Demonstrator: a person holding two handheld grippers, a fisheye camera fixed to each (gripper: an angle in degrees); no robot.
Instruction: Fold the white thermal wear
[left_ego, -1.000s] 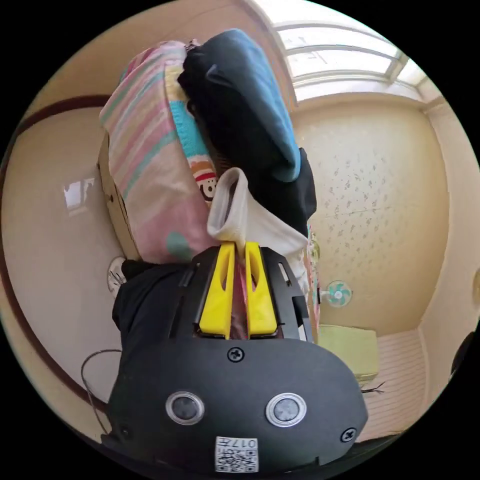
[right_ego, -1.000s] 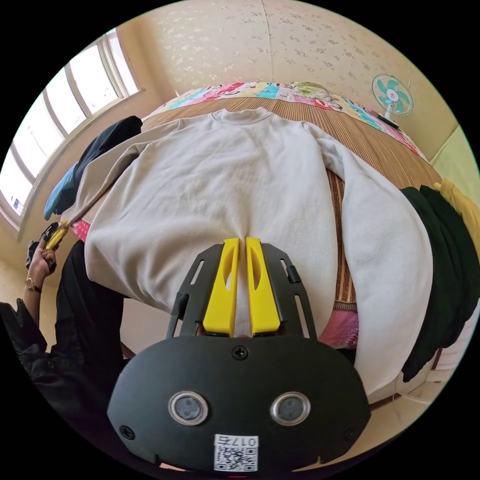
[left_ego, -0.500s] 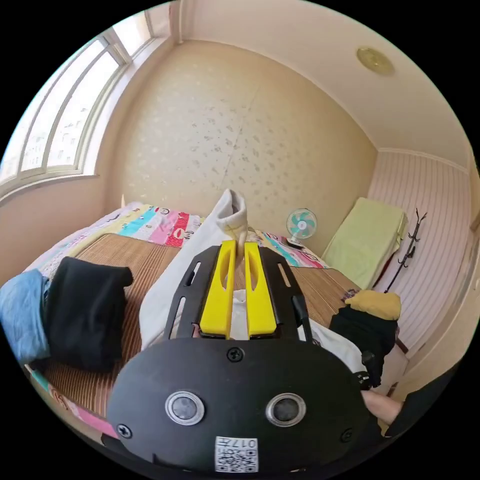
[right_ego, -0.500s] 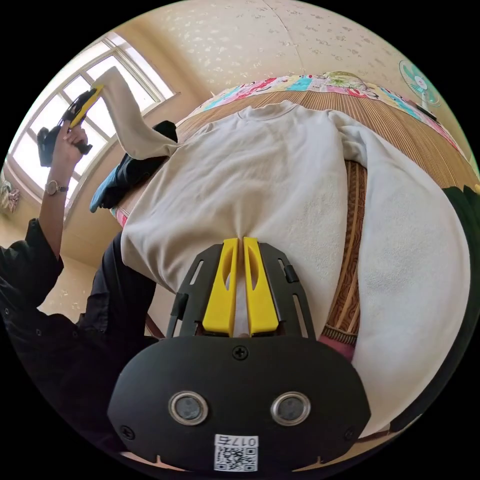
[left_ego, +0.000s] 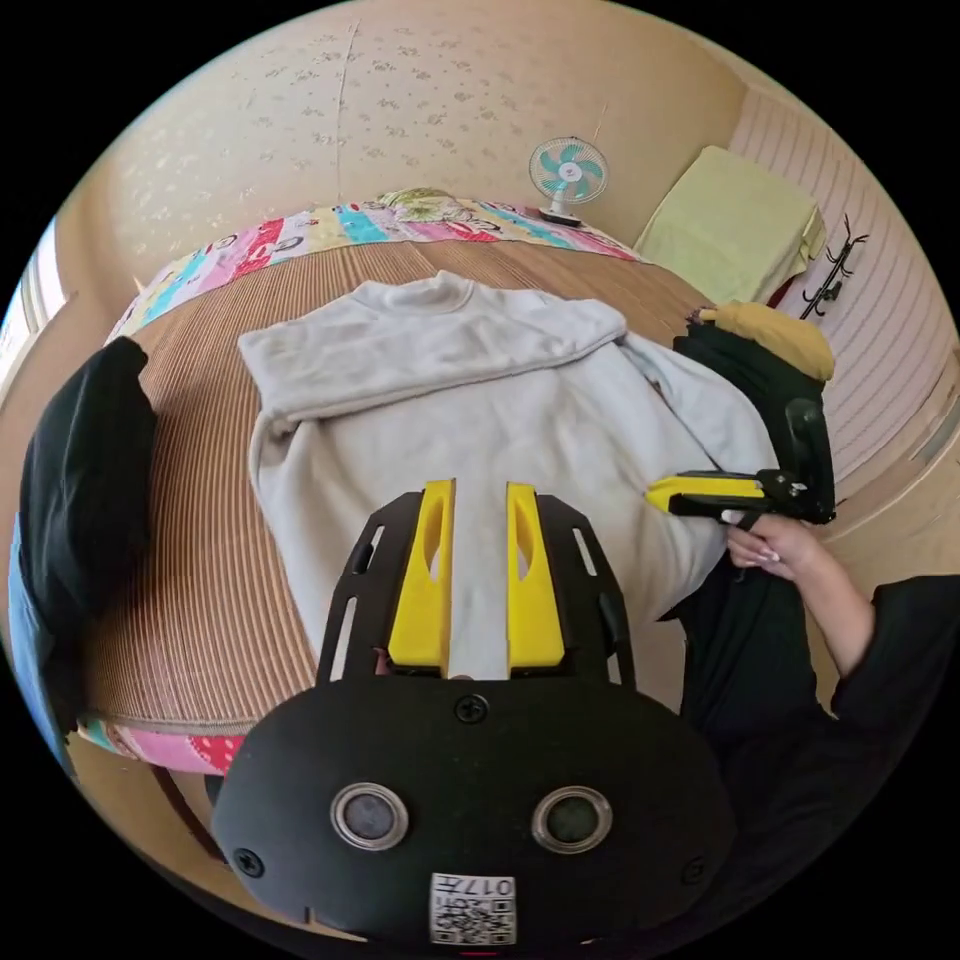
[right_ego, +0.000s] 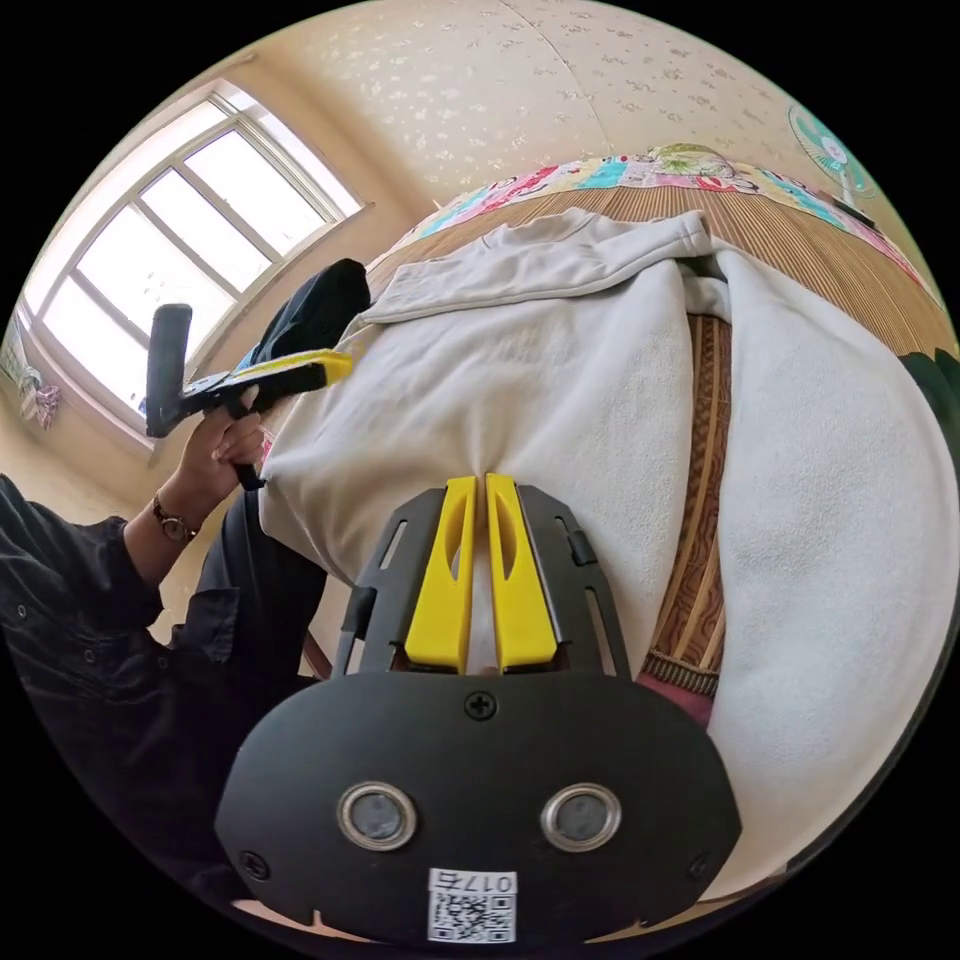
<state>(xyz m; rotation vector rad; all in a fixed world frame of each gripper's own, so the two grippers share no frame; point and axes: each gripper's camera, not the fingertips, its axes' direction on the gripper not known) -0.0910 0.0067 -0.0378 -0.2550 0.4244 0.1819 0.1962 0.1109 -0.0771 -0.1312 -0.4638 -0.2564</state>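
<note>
The white thermal top lies flat on the bed's woven mat, neck toward the far wall. One sleeve is folded across the chest. My left gripper hovers open above the body of the top, with nothing between its jaws. My right gripper is shut on the top's hem at the near edge of the bed. The other sleeve trails down the right side. The left gripper is held in a hand near the top's left edge; the right gripper sits at the hem.
Folded black and blue clothes sit at the mat's left edge, and a black and yellow pile at its right. A small fan stands at the far wall. A window lies left. The person's dark-clothed body stands at the bed's near side.
The left gripper carried the sleeve up and over, laid it across the chest, let go and opened. The right gripper stays shut on the hem.
</note>
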